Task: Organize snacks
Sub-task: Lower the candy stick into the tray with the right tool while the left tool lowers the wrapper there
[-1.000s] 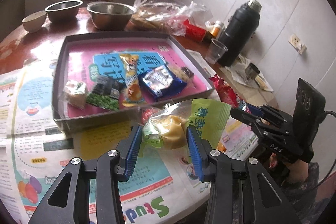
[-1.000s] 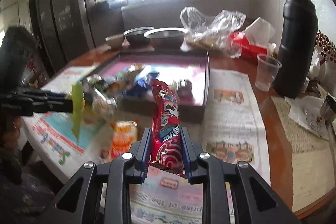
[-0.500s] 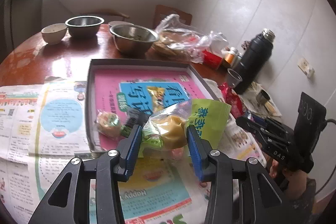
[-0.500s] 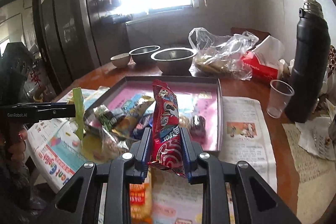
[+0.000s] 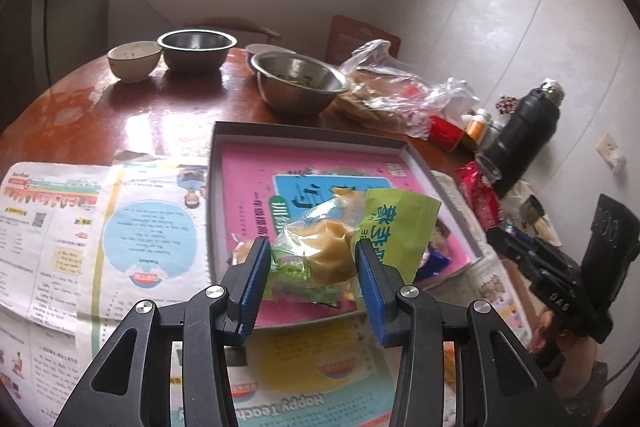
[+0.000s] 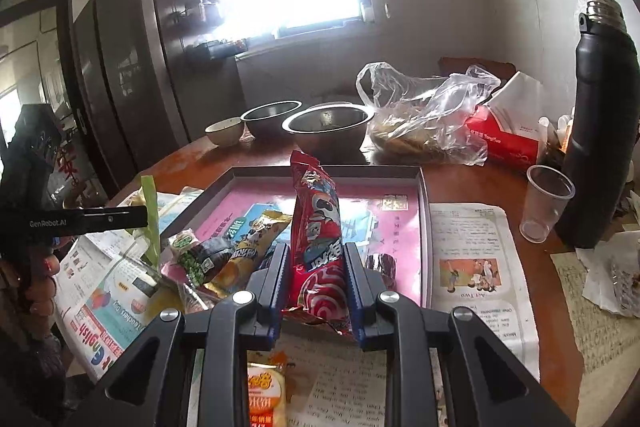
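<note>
Left claw [image 5: 310,277] grips a green-wrapped pastry [image 5: 320,251] above the tray's [image 5: 304,141] near edge. Right claw [image 6: 316,279] clamps a red snack packet [image 6: 316,227] upright, long axis vertical, the tray directly ahead; both seem equally near.

Green pastry packet [image 5: 320,251] and upright red snack bag [image 6: 318,247], both above grey tray [image 6: 425,211].
</note>
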The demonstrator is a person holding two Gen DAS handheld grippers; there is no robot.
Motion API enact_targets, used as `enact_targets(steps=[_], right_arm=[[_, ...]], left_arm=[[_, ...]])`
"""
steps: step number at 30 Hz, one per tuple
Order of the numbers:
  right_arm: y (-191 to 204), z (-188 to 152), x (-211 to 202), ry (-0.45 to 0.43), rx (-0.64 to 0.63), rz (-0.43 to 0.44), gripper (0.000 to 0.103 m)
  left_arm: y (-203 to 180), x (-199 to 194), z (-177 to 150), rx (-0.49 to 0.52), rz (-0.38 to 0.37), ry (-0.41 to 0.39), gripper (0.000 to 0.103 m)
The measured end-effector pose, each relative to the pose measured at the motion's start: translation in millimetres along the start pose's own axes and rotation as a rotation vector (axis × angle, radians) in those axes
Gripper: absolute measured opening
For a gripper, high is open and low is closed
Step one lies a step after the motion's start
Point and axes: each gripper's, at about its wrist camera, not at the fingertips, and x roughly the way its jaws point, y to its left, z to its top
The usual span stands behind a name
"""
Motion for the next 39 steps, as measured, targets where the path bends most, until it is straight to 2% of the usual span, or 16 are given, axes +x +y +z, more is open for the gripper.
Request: enact_targets(steps=[15,39], right_arm=[[-9,-3,19,0.018,0.023,-0.021,0.027],[-26,-6,35,0.036,0.078,-0.069,0.027]], left_arm=[[-5,32,-7,0.023,0.047,0.055,0.045],[-9,52,-11,0.053,0.103,0.064,0.045]])
